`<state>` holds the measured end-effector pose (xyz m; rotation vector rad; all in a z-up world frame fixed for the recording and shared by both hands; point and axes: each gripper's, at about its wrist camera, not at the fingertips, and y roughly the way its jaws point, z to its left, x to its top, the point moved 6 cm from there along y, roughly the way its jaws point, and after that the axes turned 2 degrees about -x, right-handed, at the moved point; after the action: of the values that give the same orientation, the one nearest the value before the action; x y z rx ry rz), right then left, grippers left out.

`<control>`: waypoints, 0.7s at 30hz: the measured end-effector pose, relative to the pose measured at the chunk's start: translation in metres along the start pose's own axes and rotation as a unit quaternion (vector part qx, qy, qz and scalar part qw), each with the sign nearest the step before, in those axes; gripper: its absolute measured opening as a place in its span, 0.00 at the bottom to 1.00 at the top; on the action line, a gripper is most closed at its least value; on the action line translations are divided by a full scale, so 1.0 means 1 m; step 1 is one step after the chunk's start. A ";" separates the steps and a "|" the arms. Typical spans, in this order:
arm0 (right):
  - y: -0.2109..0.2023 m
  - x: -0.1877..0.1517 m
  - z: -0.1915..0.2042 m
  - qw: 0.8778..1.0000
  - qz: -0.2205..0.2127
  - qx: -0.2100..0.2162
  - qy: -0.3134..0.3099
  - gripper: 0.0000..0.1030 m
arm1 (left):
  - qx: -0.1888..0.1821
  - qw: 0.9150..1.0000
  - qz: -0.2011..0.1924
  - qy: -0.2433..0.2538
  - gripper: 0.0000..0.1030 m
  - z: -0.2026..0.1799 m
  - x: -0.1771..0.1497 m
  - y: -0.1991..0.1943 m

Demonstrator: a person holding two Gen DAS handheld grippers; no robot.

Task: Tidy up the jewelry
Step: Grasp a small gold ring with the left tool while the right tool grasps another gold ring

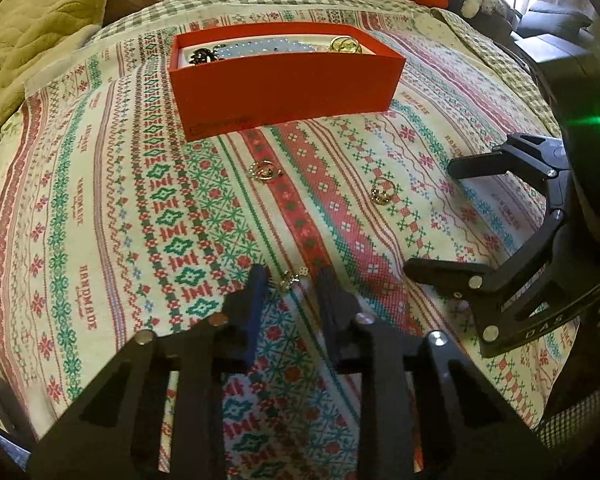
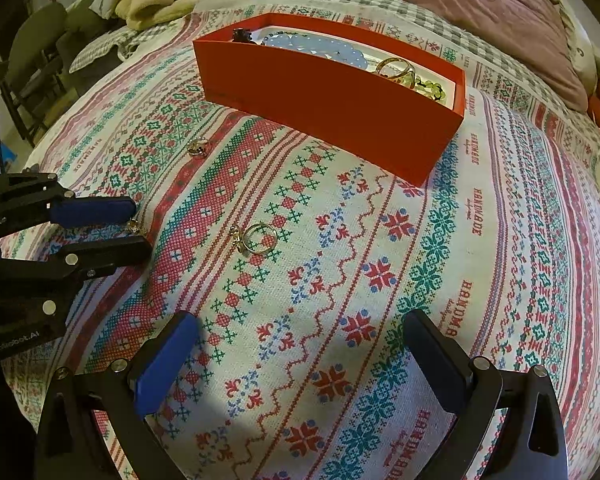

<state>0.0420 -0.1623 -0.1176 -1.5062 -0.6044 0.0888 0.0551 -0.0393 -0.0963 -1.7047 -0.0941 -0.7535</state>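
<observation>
Left gripper (image 1: 288, 280): nearest the lens, its jaws narrowed to a slim gap around a small gold earring (image 1: 290, 280) lying on the patterned bedspread (image 1: 100, 240); whether the pads already pinch it cannot be told, though the tips straddle it as if for a pickup.
Right gripper (image 2: 300, 352): jaws spread wide over bare cloth, holding nothing, apparently waiting its turn.
Loose rings: one gold ring (image 2: 256, 238) lies just ahead of the right gripper; a second ring (image 1: 264, 171) sits farther on, near the box. Both lie apart from each other, easy to take singly.
Red box (image 1: 284, 84): farthest off, open-topped, already holding pale blue beads (image 2: 320, 50), a gold bangle (image 2: 396, 68) and a dark piece, so it looks to be where the rest belongs.
Backdrop: rumpled blankets (image 1: 32, 20) beyond.
</observation>
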 end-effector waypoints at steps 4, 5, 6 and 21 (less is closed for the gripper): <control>0.000 0.000 -0.001 1.000 0.000 0.002 0.000 1.00 | -0.004 1.000 -0.001 -0.013 0.14 0.003 0.000 -0.001; 0.000 0.001 0.000 1.000 0.000 0.002 -0.001 1.00 | -0.003 1.000 -0.002 -0.014 0.13 0.004 0.000 -0.002; 0.001 0.003 0.001 1.000 0.000 0.003 -0.002 1.00 | -0.001 1.000 -0.003 -0.014 0.13 0.004 0.000 -0.003; 0.004 0.037 0.026 0.999 -0.013 0.025 -0.014 0.64 | 0.016 1.000 -0.002 -0.026 0.12 0.014 0.005 -0.005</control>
<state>0.0636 -0.1235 -0.1111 -1.4498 -0.6401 0.1040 0.0633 -0.0272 -0.0906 -1.6937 -0.1455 -0.7078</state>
